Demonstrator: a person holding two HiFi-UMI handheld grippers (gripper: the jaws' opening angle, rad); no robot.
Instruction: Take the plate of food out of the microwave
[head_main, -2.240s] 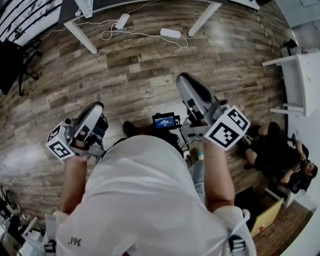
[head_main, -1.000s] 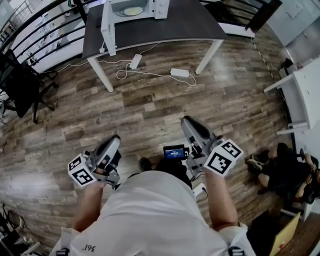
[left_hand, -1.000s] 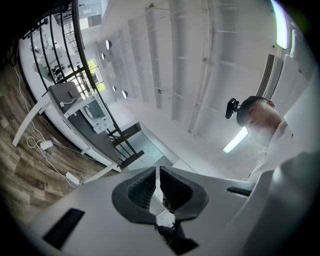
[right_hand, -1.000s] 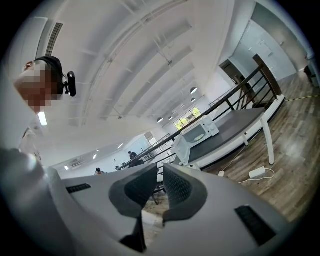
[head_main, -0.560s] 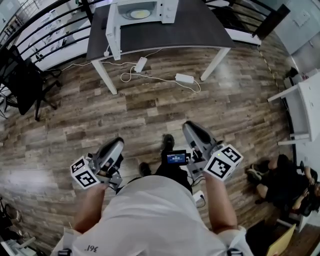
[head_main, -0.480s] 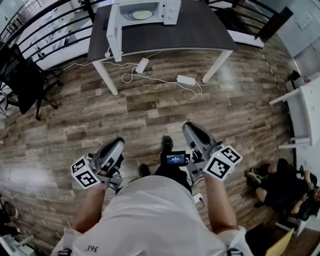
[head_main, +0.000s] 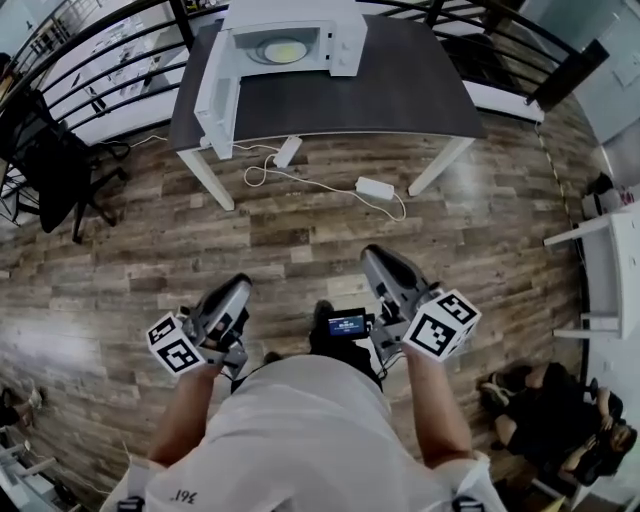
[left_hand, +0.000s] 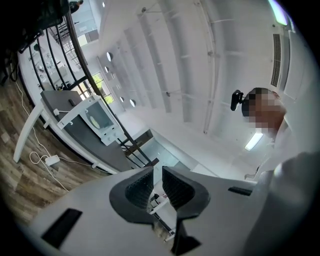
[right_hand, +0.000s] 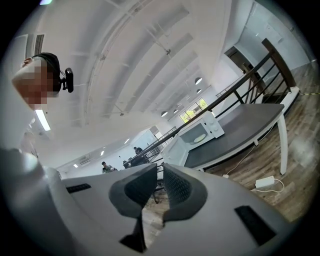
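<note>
A white microwave (head_main: 285, 45) stands on a dark table (head_main: 400, 90) at the top of the head view, its door (head_main: 215, 95) swung open to the left. Inside it lies a plate of yellowish food (head_main: 284, 49). Both grippers hang over the wood floor, well short of the table. My left gripper (head_main: 238, 290) points toward the microwave (left_hand: 97, 120); its jaws have just been opening and show a narrow gap (left_hand: 157, 172) with nothing in it. My right gripper (head_main: 376, 258) also aims at the microwave (right_hand: 200, 132), with a thin empty slit (right_hand: 159, 172) between its pads.
Cables and a power brick (head_main: 375, 187) lie on the floor by the table's white legs (head_main: 205, 175). A black chair (head_main: 55, 160) stands at the left, and a black railing (head_main: 120, 40) runs behind the table. A person sits on the floor (head_main: 540, 420) at lower right.
The person has walked toward the table. The table and microwave have slid down into full view, and both grippers have been carried forward with the body.
</note>
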